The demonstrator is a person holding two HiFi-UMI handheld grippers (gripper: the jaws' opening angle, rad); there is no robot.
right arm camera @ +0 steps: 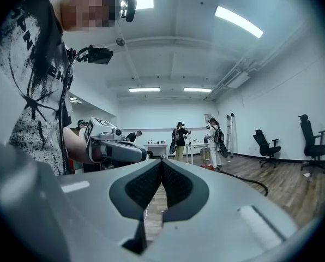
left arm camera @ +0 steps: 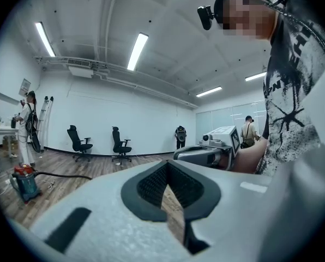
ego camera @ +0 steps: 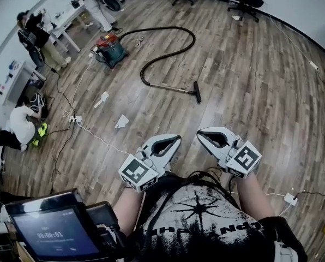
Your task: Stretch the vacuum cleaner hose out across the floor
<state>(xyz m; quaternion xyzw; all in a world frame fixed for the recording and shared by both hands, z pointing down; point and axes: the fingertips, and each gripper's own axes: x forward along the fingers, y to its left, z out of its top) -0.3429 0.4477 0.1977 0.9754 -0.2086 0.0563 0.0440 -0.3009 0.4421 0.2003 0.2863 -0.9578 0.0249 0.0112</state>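
Both grippers are pinched shut with nothing between them. The left gripper and right gripper are side by side just in front of the person's chest, tips aimed out over the wood floor. The hose is well away from them, across the room. It leaves the vacuum cleaner on the left, arcs right, hooks back left, then runs right again to the nozzle. So it's curled, not straight.
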